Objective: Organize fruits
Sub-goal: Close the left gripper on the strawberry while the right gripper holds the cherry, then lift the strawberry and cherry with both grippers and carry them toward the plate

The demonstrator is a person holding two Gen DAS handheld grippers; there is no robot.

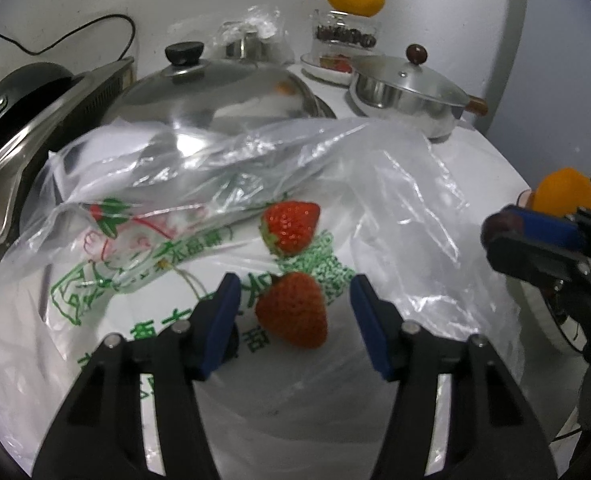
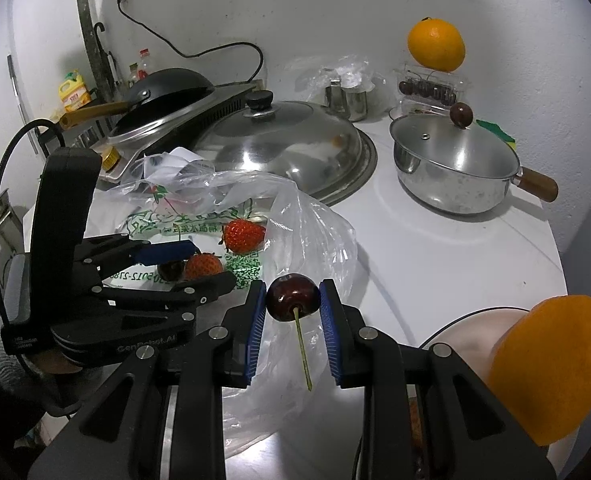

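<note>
**Cherry clamped in the right gripper, left gripper astride a strawberry**

In the right wrist view, the right gripper (image 2: pixel 293 304) sat at lower centre with its blue pads pressed on either side of a dark red cherry (image 2: pixel 293 297), the stem pointing down toward the camera. The left gripper (image 2: pixel 199 266) reached in from the left of that frame over a clear plastic bag (image 2: pixel 315 240) printed in green, which lay spread on the white bench (image 2: pixel 435 240).

In the left wrist view, the left gripper (image 1: pixel 295 304) stood with its jaws apart at lower centre, and the near strawberry (image 1: pixel 291 310) lay between the pads on the bag (image 1: pixel 375 184); neither pad touched it. A second strawberry (image 1: pixel 291 226) lay just beyond, at the middle of the frame.

An orange (image 2: pixel 547 368) rested on a pale plate (image 2: pixel 455 332) at the lower right of the right wrist view. Another orange (image 2: pixel 436 45) sat atop a clear box of cherries (image 2: pixel 429 88) at upper right, behind a lidded steel saucepan (image 2: pixel 455 172). A large domed lid (image 2: pixel 287 144) lay at centre.
</note>
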